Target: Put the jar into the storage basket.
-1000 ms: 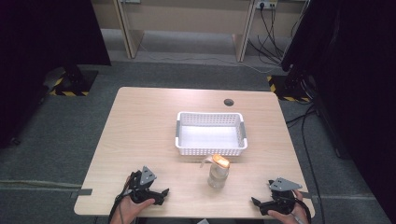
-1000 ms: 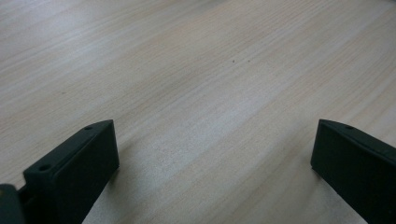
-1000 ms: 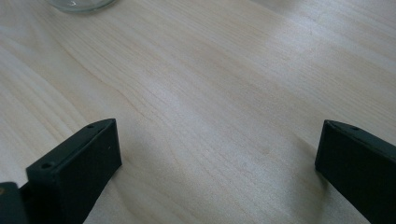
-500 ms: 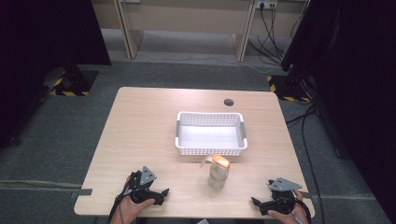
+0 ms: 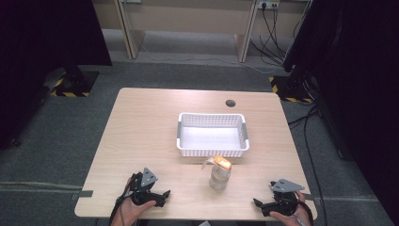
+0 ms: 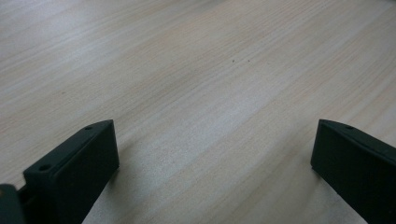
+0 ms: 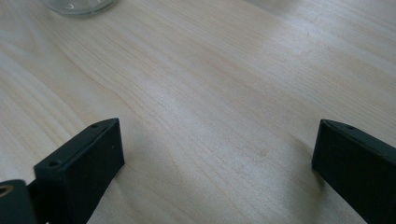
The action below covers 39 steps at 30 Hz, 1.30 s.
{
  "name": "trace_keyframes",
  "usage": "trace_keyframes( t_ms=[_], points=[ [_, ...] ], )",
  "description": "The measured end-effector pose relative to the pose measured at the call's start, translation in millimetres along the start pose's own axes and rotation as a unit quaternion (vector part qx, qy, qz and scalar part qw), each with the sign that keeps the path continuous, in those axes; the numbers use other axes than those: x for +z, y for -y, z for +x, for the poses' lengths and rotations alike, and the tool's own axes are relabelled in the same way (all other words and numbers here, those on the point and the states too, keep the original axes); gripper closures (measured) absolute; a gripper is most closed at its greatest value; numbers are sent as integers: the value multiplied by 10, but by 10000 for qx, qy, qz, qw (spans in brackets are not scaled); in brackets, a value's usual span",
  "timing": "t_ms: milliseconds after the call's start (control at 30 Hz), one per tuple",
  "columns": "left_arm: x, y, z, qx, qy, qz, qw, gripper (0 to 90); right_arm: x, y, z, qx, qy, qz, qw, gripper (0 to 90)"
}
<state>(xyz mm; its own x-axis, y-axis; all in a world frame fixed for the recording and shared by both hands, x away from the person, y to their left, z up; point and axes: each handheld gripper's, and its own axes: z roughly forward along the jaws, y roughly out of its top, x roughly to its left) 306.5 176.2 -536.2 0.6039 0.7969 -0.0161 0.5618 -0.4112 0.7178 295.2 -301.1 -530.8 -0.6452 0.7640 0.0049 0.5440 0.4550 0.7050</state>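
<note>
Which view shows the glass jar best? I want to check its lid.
The high view: the whole glass jar stands upright before the white basket, orange lid on top. The right gripper view catches just its base; the left gripper view shows bare table.

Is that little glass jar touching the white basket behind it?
Apart. The high view shows a strip of bare table between the jar and the basket.

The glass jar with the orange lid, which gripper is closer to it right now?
Right, narrowly. The right gripper sits toward the table's near right corner from the jar; the left gripper rests farther off on the jar's other side. Both are open.
</note>
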Motion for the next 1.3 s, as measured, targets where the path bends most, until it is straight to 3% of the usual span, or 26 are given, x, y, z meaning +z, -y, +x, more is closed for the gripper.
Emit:
trace_keyframes(
  t_ms=[400,567,1300],
  points=[
    [0,0,0,0,0,0,10000,0,-95,-59,-7,113,-62,-323,9994,58],
    [0,0,0,0,0,0,10000,0,-114,-98,-16,110,-32,-378,9992,66],
    [0,0,0,-1,0,0,10000,0,-267,-407,42,69,-316,-641,9974,92]
  ],
)
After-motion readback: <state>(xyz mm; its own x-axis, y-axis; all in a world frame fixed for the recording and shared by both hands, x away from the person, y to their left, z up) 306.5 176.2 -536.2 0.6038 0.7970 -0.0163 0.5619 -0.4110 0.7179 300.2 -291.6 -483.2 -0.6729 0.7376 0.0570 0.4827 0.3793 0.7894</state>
